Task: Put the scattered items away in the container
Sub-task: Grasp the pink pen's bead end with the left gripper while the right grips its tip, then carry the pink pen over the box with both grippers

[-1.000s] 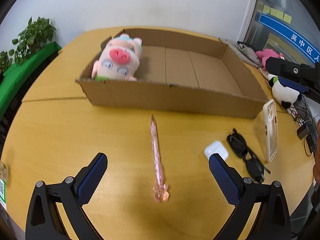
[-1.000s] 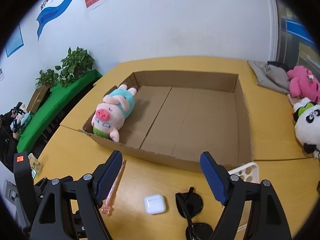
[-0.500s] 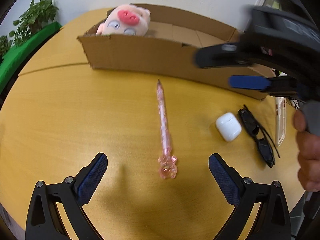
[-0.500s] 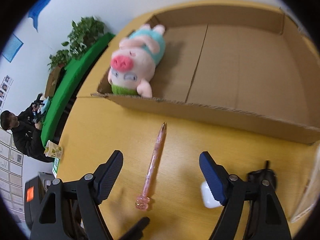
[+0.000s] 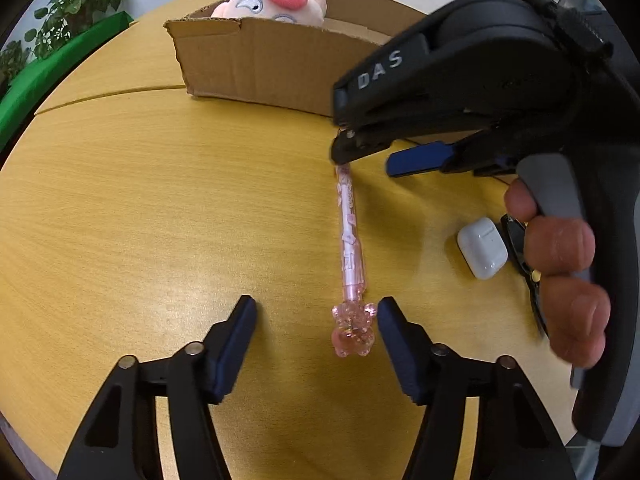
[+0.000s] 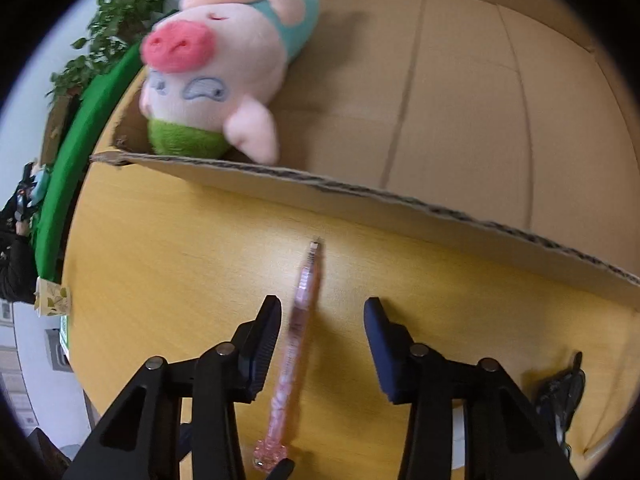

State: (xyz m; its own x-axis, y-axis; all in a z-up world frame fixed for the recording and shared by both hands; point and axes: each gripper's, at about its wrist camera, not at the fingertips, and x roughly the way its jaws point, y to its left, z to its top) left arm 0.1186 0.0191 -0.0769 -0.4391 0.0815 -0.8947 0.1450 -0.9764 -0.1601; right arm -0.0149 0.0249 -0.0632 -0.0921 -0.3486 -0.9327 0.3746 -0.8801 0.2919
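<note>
A pink pen with a bear-shaped top lies on the yellow table, pointing at the cardboard box. A pig plush lies in the box's left end. My left gripper is low over the table with its jaws closing. The bear top sits between them, close to the right finger and untouched. My right gripper hangs over the pen's front half with its jaws closing too. The pen lies between them near the left finger, apart from both pads. In the left wrist view this gripper hides the pen's tip.
A white earbud case and black sunglasses lie right of the pen, by the person's hand. The box wall stands just beyond the pen. A paper cup sits at the table's left edge, with plants behind.
Both grippers have come down toward the pen and their jaws have narrowed. The right gripper swung from over the box to above the pen's front half.
</note>
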